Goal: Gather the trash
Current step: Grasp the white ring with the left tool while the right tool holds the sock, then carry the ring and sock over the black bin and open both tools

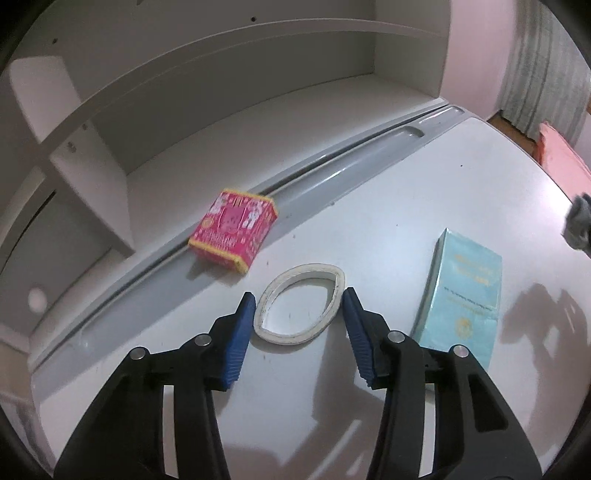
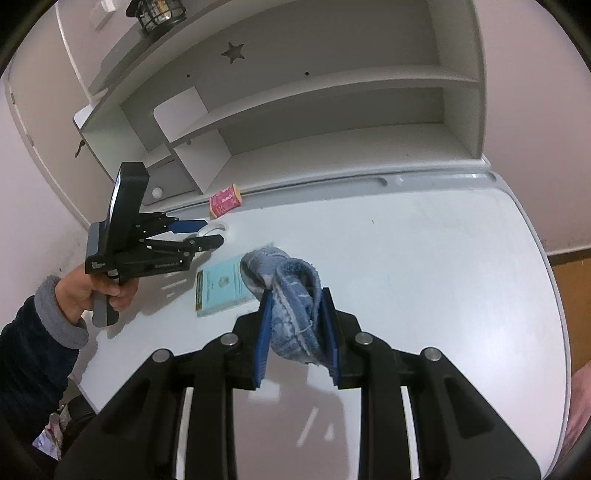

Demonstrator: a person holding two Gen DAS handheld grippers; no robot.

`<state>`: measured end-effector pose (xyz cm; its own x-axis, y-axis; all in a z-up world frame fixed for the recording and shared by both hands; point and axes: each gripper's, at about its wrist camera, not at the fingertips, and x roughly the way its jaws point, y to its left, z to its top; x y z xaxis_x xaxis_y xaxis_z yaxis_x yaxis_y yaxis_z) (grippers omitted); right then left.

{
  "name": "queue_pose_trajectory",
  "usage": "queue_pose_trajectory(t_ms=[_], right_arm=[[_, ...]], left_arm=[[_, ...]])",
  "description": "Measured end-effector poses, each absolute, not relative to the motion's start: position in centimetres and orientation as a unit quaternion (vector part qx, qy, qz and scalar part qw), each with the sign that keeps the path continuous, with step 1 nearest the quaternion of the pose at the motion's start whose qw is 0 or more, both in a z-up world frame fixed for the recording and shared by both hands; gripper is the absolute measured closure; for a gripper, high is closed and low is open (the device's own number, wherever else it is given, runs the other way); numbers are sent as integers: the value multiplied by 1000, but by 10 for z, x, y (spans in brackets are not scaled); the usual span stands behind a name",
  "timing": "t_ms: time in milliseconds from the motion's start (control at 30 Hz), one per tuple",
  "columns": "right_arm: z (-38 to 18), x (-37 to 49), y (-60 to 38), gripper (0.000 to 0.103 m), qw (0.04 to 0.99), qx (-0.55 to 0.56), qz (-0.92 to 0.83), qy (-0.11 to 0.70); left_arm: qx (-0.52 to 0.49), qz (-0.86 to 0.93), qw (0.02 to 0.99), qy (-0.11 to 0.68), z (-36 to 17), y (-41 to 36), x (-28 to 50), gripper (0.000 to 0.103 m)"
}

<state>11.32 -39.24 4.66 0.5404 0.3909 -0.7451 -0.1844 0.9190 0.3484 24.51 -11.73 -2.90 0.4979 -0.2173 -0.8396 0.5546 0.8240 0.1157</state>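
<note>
A white tape ring (image 1: 334, 295) lies on the white desk (image 1: 424, 192), squashed into an oval. My left gripper (image 1: 299, 295) has a blue pad against each side of it and is shut on it; in the right wrist view the left gripper (image 2: 214, 232) is seen from the side, held by a hand (image 2: 107, 291) over the tape ring (image 2: 207, 232). My right gripper (image 2: 297, 291) is shut on a crumpled blue cloth (image 2: 291, 280), held above the desk. A pink box (image 1: 232, 230) sits by the desk's back groove and a pale blue booklet (image 1: 461, 291) lies right of the ring.
A white shelf unit (image 2: 332, 110) stands behind the desk, a black lantern (image 2: 159, 14) on top. A grey groove (image 1: 332, 173) runs along the desk's back edge. The desk's rounded right edge (image 2: 554, 314) drops to a wooden floor. A bag (image 2: 51, 435) lies low left.
</note>
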Motion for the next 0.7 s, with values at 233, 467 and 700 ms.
queue_pose_trajectory(t_ms=[233, 467, 700], right_arm=[[55, 38, -445, 78, 889, 142, 96, 424], [49, -76, -543, 78, 901, 153, -76, 400], [9, -185, -638, 78, 866, 212, -213, 400]], left_arm=[[160, -215, 856, 442, 1, -134, 186, 56], [171, -324, 845, 390, 28, -242, 69, 56], [198, -453, 800, 338, 14, -376, -48, 56]])
